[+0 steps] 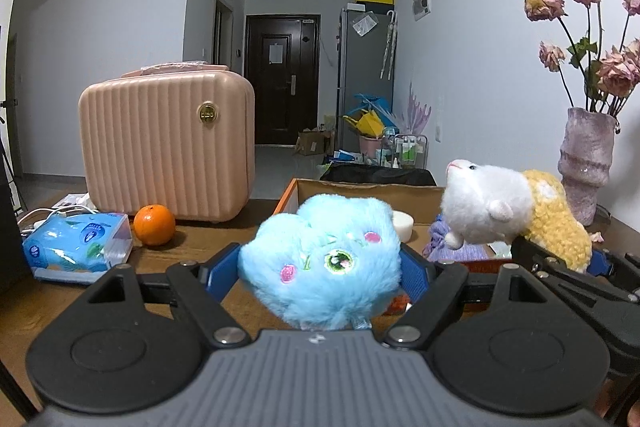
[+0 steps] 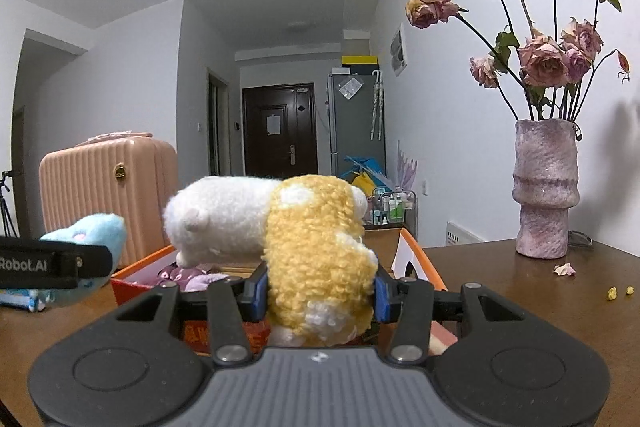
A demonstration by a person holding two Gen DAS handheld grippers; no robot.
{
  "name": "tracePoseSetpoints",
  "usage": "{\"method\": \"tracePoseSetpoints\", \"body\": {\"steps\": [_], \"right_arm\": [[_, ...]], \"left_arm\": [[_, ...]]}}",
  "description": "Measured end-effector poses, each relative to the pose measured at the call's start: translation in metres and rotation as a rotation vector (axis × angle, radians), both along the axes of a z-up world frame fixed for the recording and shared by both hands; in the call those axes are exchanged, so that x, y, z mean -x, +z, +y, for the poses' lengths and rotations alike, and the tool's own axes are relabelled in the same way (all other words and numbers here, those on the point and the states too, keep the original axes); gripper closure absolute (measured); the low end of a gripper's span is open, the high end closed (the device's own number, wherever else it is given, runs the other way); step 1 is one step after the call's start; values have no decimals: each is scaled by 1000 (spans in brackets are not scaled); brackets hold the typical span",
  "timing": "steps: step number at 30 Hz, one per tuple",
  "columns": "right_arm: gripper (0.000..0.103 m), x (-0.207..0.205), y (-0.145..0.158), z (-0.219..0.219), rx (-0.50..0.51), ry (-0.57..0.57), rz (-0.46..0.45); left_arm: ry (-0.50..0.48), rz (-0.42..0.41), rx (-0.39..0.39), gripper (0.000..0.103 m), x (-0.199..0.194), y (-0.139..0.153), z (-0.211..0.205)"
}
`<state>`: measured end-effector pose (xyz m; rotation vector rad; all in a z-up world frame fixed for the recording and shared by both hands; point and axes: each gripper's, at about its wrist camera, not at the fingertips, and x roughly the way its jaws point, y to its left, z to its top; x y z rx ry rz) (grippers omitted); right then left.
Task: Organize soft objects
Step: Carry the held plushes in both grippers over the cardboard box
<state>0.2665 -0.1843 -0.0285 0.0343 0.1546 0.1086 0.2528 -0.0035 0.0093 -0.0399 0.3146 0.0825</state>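
Left gripper (image 1: 320, 273) clamps the blue plush (image 1: 322, 263); right gripper (image 2: 318, 293) clamps the yellow-white plush (image 2: 320, 259) above the box (image 2: 416, 251)

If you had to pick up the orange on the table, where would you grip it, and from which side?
Grip the orange across its widest middle, coming from above. It is round and sits free on the table, but the pink suitcase stands close behind and the tissue pack lies close beside it, crowding sideways approaches.
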Motion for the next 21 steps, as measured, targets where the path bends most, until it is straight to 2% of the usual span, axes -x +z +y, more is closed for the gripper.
{"method": "tracePoseSetpoints", "body": {"steps": [21], "right_arm": [[55, -59, 0, 17, -25, -32, -14]], "left_arm": [[-3, -14, 16, 21, -65, -2, 2]]}}
